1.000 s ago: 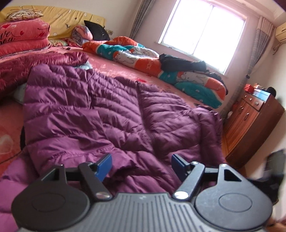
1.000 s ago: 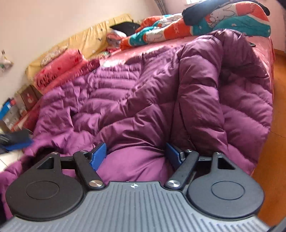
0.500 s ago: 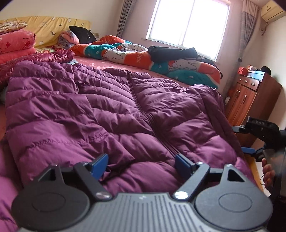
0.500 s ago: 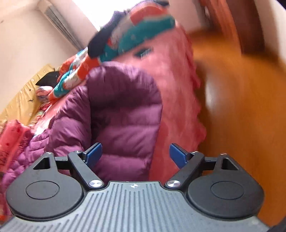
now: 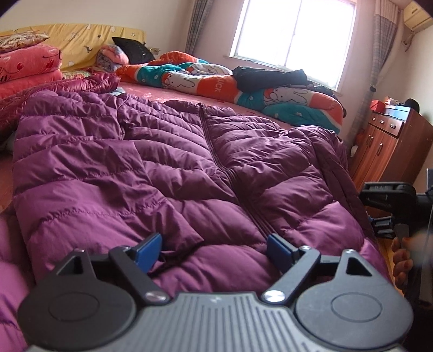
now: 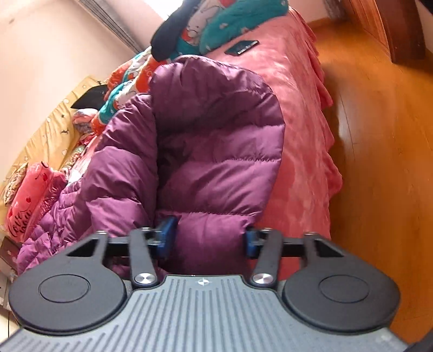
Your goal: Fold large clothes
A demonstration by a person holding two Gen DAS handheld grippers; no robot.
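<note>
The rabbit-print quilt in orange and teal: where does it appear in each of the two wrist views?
Left wrist: the rabbit-print quilt in orange and teal lies across the upper middle, under the window.
Right wrist: it lies at the top centre, partly cut off.
Shared landmark: the purple quilted down coat, in front of it in both.

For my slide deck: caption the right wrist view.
Right gripper, jaws just closing, pinches a fold of the purple down jacket at the bed's edge.

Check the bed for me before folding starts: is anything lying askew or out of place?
The purple down jacket overhangs the bed edge on the floor side. A phone-like dark slab lies loose near that edge.
</note>
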